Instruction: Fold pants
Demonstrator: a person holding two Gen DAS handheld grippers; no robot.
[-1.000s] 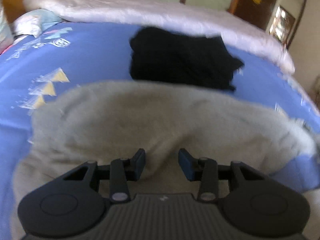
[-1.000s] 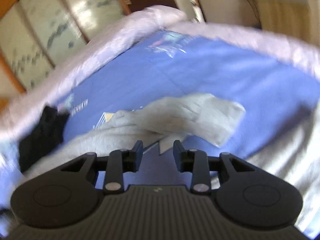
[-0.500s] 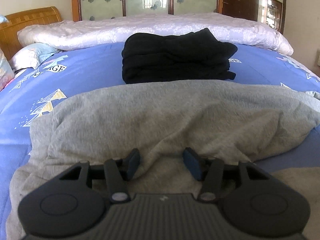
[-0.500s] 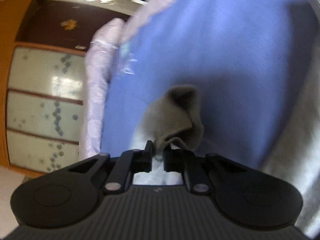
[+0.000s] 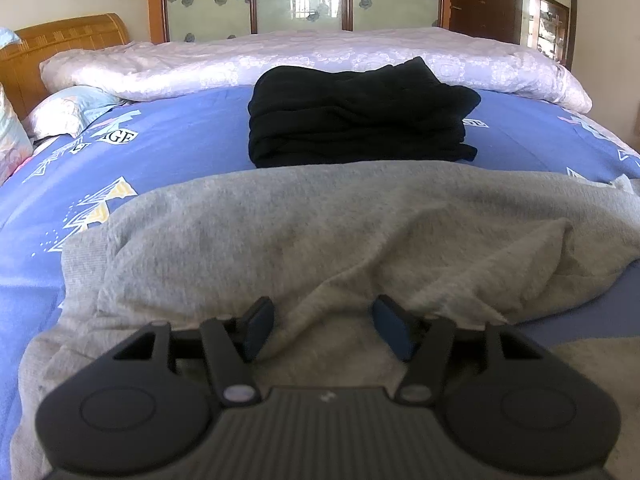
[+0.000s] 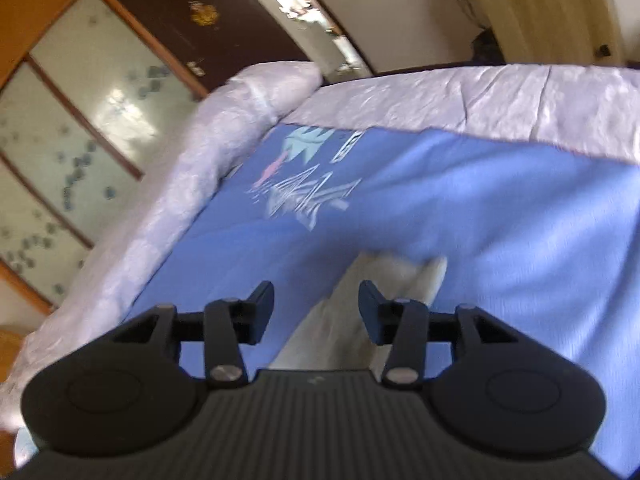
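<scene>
Grey pants [image 5: 320,232] are lying rumpled on the blue bedsheet [image 5: 180,140], just in front of a folded black garment [image 5: 360,116]; left gripper [image 5: 324,328] and right gripper [image 6: 316,312] are gaping, gripping nothing, bare sheet lying beyond the leg end.

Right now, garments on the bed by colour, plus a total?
Grey: 1, the grey pants, spread out in front of the open left tongs
Black: 1, the folded black garment, lying behind them
Total: 2

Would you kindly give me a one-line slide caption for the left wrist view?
Open left tongs rest over rumpled grey pants on a blue bedsheet, folded black clothes behind.
</scene>
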